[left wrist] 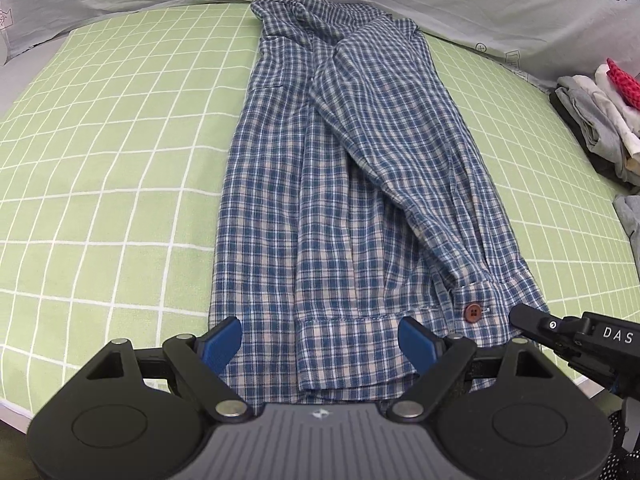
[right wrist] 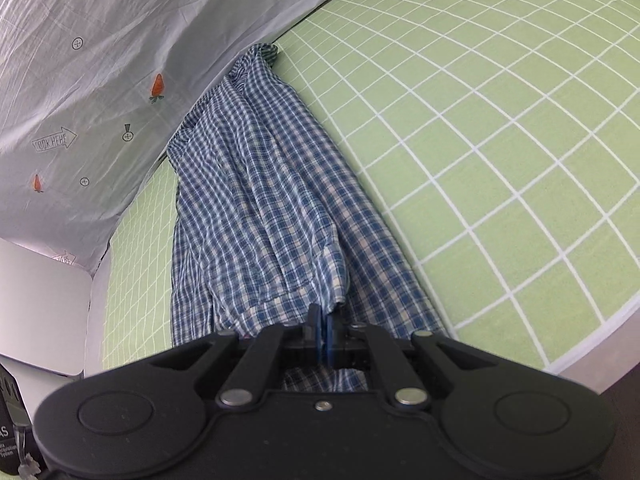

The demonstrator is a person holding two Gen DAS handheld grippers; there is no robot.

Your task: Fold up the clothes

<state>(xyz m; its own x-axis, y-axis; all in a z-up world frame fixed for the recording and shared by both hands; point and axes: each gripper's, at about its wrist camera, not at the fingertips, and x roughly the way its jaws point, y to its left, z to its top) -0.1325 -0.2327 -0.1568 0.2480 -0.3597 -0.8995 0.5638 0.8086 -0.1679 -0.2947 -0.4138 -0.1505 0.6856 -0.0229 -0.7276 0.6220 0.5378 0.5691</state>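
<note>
A blue plaid shirt (left wrist: 320,200) lies lengthwise on the green grid sheet (left wrist: 100,160), collar at the far end. Both sleeves are folded over its body, and a cuff with a brown button (left wrist: 473,313) lies near the hem. My left gripper (left wrist: 320,344) is open just above the near hem, its blue pads (left wrist: 222,344) spread wide with nothing between them. My right gripper (right wrist: 323,336) is shut on the near edge of the shirt (right wrist: 260,208). In the left wrist view the right gripper (left wrist: 520,318) reaches the shirt's near right corner.
A stack of folded clothes (left wrist: 600,120) with a red item on top sits at the right edge of the bed. A grey garment (left wrist: 632,220) lies beside it. A grey printed sheet (right wrist: 100,80) rises behind the bed. The bed's near edge (right wrist: 580,360) runs close to both grippers.
</note>
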